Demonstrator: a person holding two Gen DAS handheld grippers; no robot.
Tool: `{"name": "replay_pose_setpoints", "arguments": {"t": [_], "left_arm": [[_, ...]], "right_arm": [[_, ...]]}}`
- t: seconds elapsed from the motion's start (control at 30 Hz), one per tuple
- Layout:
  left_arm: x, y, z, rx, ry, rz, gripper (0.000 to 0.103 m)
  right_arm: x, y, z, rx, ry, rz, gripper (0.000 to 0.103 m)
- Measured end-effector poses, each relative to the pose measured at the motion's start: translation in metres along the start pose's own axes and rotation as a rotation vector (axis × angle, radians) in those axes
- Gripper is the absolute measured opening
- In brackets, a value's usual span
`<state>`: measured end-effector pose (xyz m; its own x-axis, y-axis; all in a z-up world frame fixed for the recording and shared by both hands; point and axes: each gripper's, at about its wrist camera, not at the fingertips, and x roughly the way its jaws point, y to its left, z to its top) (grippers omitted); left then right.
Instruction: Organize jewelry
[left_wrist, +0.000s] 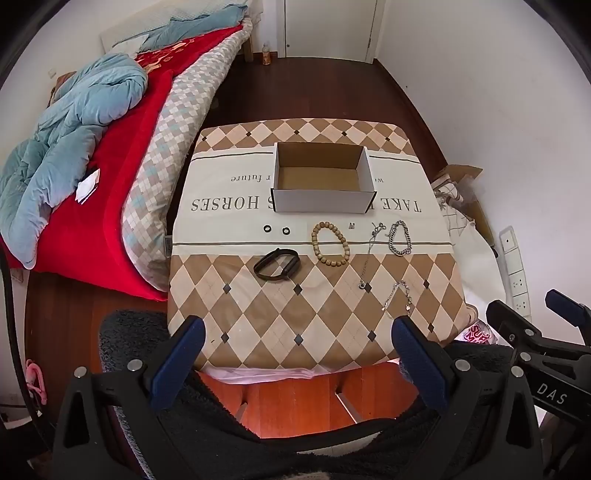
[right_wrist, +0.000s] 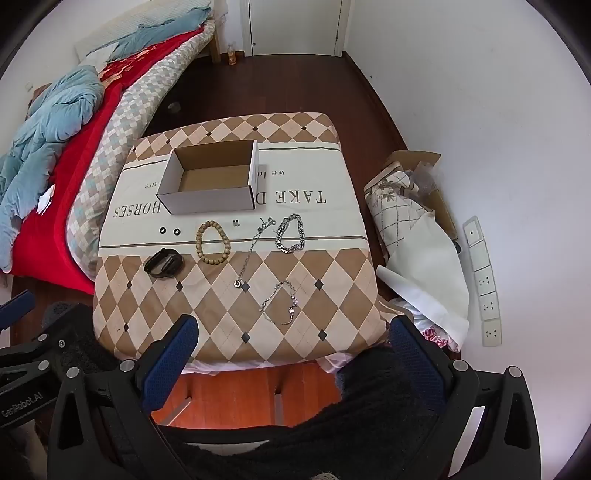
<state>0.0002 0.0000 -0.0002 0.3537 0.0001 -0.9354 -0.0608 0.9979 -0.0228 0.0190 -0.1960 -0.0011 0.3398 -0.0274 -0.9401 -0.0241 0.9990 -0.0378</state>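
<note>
Each tool, left (left_wrist: 297, 345) and right (right_wrist: 291, 341), has a black plastic frame with triangular cut-outs, round silver screws, and two blue textured pads (left_wrist: 184, 350); white lettering marks the frames, and a fuzzy black sleeve (right_wrist: 373, 402) shows beneath

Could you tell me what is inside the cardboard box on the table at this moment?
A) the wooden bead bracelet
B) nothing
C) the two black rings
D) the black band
B: the cardboard box shows only its bare floor, while the jewelry all lies on the cloth in front of it.
</note>
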Motion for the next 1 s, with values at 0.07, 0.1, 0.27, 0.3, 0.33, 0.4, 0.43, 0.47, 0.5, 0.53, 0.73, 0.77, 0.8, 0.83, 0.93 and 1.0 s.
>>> {"name": "replay_pose_setpoints", "arguments": {"t": [0.07, 0.1, 0.27, 0.3, 0.33, 0.4, 0.43, 0.47, 0.5, 0.53, 0.73, 0.77, 0.8, 0.83, 0.93, 1.0], "left_arm": [[0.000, 0.000, 0.000, -0.001, -0.004, -0.001, 0.103], [0.000, 0.000, 0.000, -0.002, -0.005, -0.004, 0.103], [0.000, 0.000, 0.000, -0.002, -0.007, -0.008, 0.103], [0.000, 0.000, 0.000, -0.002, -0.005, -0.006, 0.103], [0.000, 0.000, 0.000, -0.002, -0.007, -0.005, 0.103], [0.000, 0.000, 0.000, -0.002, -0.006, -0.005, 0.103], [0.000, 0.001, 0.000, -0.002, -0.005, -0.006, 0.103], [0.000, 0.001, 0.000, -0.002, -0.004, -0.006, 0.103], [0.000, 0.001, 0.001, -0.002, -0.003, -0.005, 0.103], [0.000, 0.001, 0.001, -0.003, -0.002, -0.006, 0.103], [-0.012, 0.003, 0.005, 0.001, -0.018, -0.012, 0.103], [-0.016, 0.004, 0.005, 0.001, -0.023, -0.012, 0.103], [-0.017, 0.003, 0.005, 0.002, -0.025, -0.010, 0.103], [-0.019, 0.003, 0.006, 0.005, -0.028, -0.010, 0.103], [-0.023, 0.005, 0.006, 0.002, -0.038, -0.009, 0.103], [-0.025, 0.004, 0.005, 0.003, -0.043, -0.008, 0.103]], "right_arm": [[0.000, 0.000, 0.000, -0.003, 0.001, -0.008, 0.103], [-0.001, 0.000, 0.000, -0.002, -0.001, -0.007, 0.103], [-0.002, 0.001, 0.000, -0.003, -0.003, -0.009, 0.103], [-0.002, 0.001, 0.000, -0.004, -0.002, -0.010, 0.103], [-0.002, 0.002, 0.000, -0.004, -0.003, -0.009, 0.103], [-0.003, 0.002, 0.000, -0.004, -0.003, -0.010, 0.103], [-0.003, 0.002, 0.000, -0.004, -0.004, -0.010, 0.103], [-0.004, 0.003, 0.000, -0.004, -0.004, -0.010, 0.103], [-0.004, 0.003, 0.000, -0.005, -0.005, -0.013, 0.103], [-0.004, 0.003, 0.000, -0.005, -0.005, -0.012, 0.103], [-0.017, 0.011, 0.003, -0.008, -0.019, -0.009, 0.103], [-0.018, 0.011, 0.003, -0.008, -0.022, -0.009, 0.103], [-0.021, 0.009, 0.004, -0.010, -0.026, -0.009, 0.103], [-0.024, 0.009, 0.005, -0.012, -0.031, -0.012, 0.103], [-0.026, 0.007, 0.004, -0.017, -0.043, -0.014, 0.103], [-0.028, 0.005, 0.004, -0.018, -0.045, -0.014, 0.103]]}}
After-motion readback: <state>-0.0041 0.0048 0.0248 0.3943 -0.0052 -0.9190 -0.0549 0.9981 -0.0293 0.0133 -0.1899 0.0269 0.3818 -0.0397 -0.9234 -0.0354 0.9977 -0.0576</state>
